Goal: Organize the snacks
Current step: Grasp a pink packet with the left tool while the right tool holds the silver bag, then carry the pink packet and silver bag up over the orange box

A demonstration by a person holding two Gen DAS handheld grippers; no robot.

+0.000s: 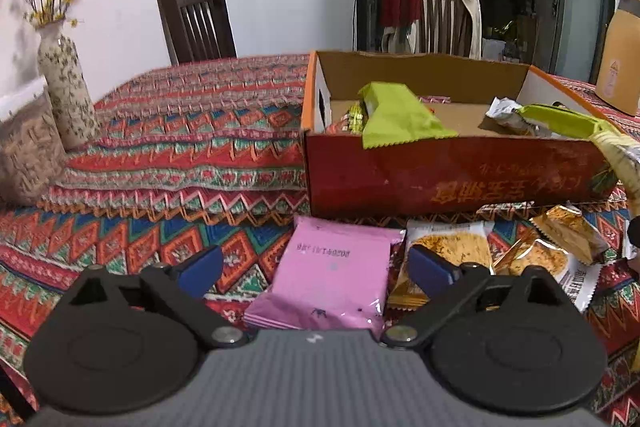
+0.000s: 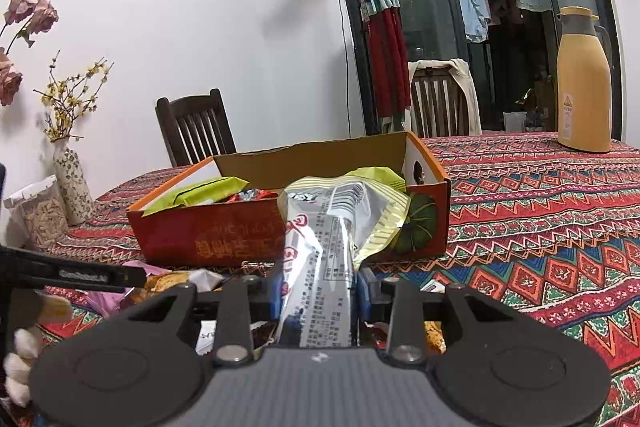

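My left gripper [image 1: 316, 267] stands open low over a pink snack packet [image 1: 332, 275] that lies on the patterned tablecloth between its blue fingers [image 1: 200, 269], untouched. Beside it lie several orange-and-white snack packets [image 1: 452, 251]. Behind them is an open red cardboard box [image 1: 440, 171] holding green packets [image 1: 400, 119] and a silver one [image 1: 508, 115]. My right gripper [image 2: 319, 291] is shut on a silver-and-yellow snack packet [image 2: 332, 227], held just in front of the box [image 2: 200, 239]. That packet's yellow end [image 1: 616, 155] shows at the right edge of the left wrist view.
A patterned vase with yellow twigs [image 1: 66, 95] and a woven container [image 1: 24, 155] stand at the table's left. A tan thermos jug [image 2: 582, 83] stands at the far right. Two dark chairs [image 2: 196, 125] are behind the table.
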